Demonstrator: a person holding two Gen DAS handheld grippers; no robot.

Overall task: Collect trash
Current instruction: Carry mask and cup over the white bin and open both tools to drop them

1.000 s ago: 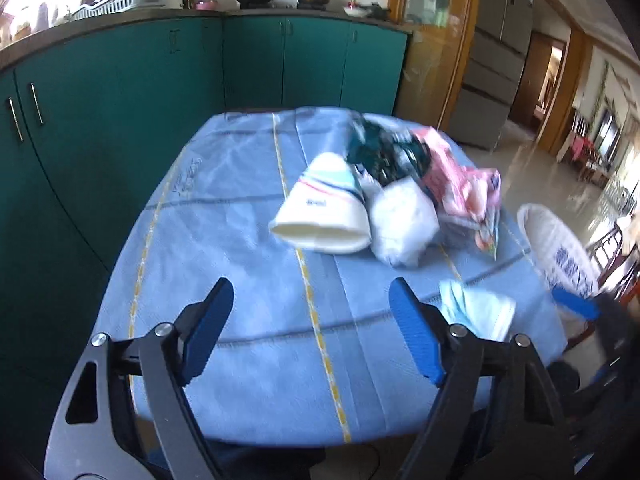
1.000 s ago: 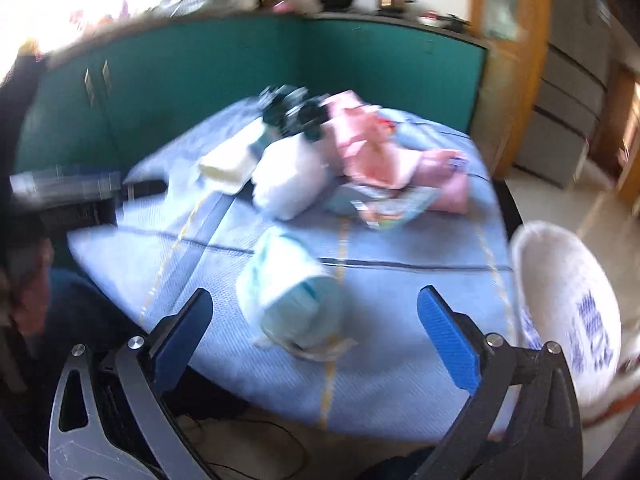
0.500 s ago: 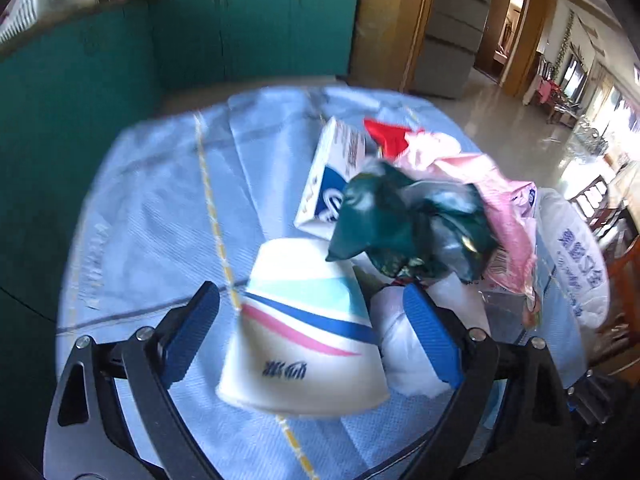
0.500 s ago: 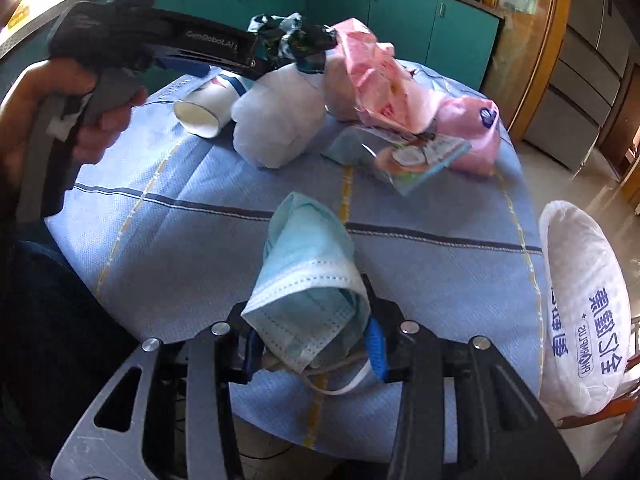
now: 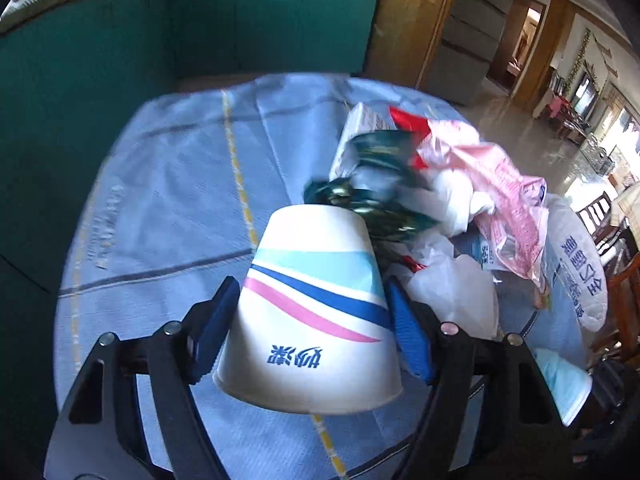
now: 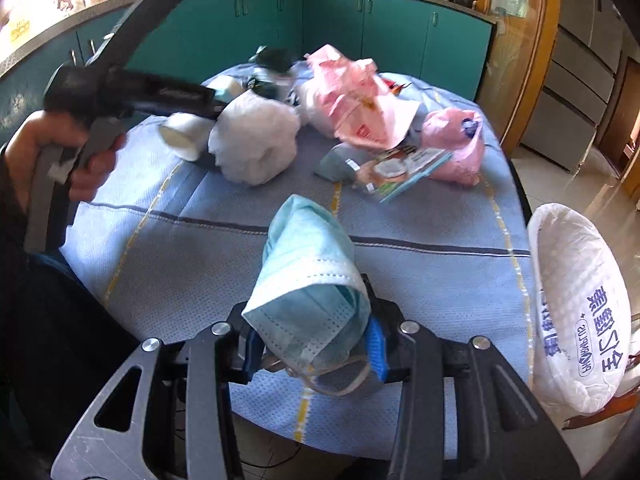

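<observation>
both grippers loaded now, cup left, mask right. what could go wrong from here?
1. The left gripper pinches the paper cup by its thin wall near the open rim; it may crush or slip out.
2. The mask in the right gripper trails loose ear loops that could snag.
3. The white bag hangs off the table edge, so a drop could miss.

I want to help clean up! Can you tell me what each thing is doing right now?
Paper cup: on its side, clamped between the left gripper's fingers.
Face mask: crumpled, pinched in the right gripper.
White trash bag: hanging open beside the table.
Pink plastic bag: crumpled, lying on the tablecloth.
Snack wrapper: lying flat.
White wad: bunched up, lying beside the cup.
</observation>
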